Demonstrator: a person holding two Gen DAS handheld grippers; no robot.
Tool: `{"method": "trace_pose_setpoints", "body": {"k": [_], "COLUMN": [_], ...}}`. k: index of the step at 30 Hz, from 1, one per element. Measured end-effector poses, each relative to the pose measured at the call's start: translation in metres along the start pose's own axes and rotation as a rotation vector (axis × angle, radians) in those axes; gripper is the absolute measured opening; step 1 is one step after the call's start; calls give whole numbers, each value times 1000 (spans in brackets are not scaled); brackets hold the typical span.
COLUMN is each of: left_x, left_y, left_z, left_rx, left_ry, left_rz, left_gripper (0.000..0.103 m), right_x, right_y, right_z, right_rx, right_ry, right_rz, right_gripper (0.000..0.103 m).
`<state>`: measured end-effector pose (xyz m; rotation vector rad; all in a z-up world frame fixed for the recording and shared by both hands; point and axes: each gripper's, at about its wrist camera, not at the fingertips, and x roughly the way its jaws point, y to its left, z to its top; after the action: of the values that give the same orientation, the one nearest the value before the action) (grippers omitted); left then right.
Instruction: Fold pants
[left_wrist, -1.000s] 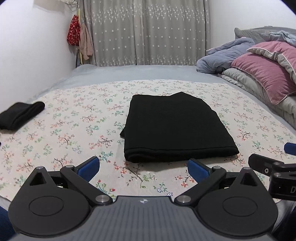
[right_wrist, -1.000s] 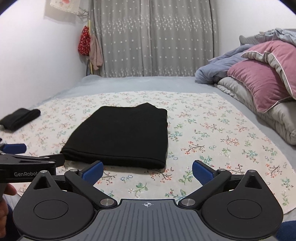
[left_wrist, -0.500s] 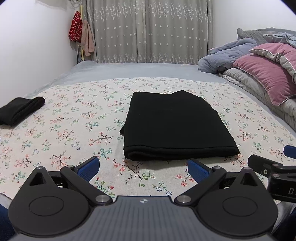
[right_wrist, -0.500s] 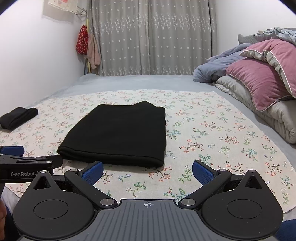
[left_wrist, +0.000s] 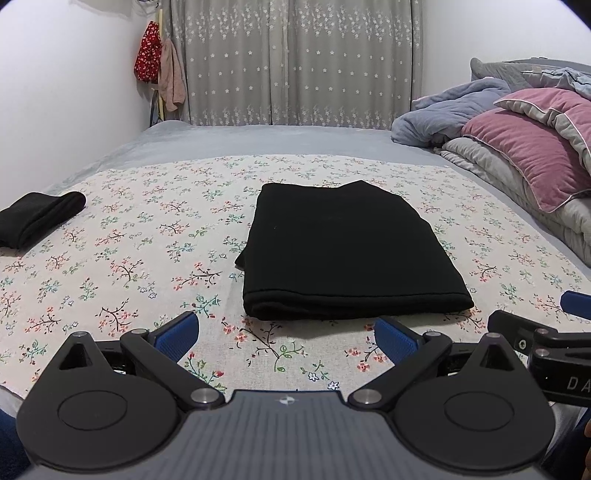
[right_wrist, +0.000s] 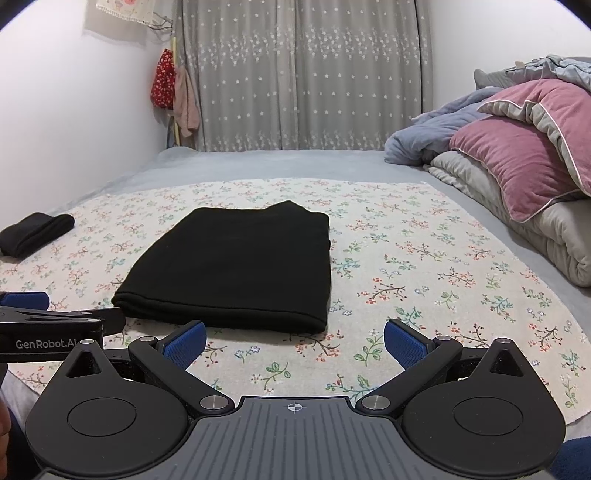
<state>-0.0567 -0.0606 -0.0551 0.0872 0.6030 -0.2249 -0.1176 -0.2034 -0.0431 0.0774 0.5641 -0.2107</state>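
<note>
The black pants (left_wrist: 343, 251) lie folded into a flat rectangle in the middle of the floral sheet (left_wrist: 129, 258); they also show in the right wrist view (right_wrist: 240, 266). My left gripper (left_wrist: 286, 334) is open and empty, just short of the pants' near folded edge. My right gripper (right_wrist: 293, 341) is open and empty, near the pants' near right corner. Each gripper shows at the edge of the other's view: the right gripper (left_wrist: 546, 332) and the left gripper (right_wrist: 48, 317).
A second folded black garment (left_wrist: 37, 218) lies at the sheet's left edge, also in the right wrist view (right_wrist: 35, 232). Pink and grey pillows (left_wrist: 528, 162) and a blue blanket (left_wrist: 443, 114) pile up on the right. Curtains (left_wrist: 295, 62) hang behind the bed.
Both grippers tilted and drew back slightly, so the pants sit a little farther off in both views. The pants have not moved. Both grippers stay open.
</note>
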Motion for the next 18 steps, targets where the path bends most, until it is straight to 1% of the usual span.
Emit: {"method": "trace_pose_setpoints", "body": {"k": [8, 18], "left_x": [-1, 0], "left_y": [-2, -1], "left_z": [0, -1], "left_rx": [21, 20], "left_ry": [-15, -13], "left_rz": [-13, -13], "left_gripper": [103, 103], "right_x": [0, 2], "right_y": [1, 2], "right_z": [-1, 0], "right_rx": [-4, -6], "right_ry": [-2, -1], "right_rz": [1, 4], "right_gripper": [103, 103]}}
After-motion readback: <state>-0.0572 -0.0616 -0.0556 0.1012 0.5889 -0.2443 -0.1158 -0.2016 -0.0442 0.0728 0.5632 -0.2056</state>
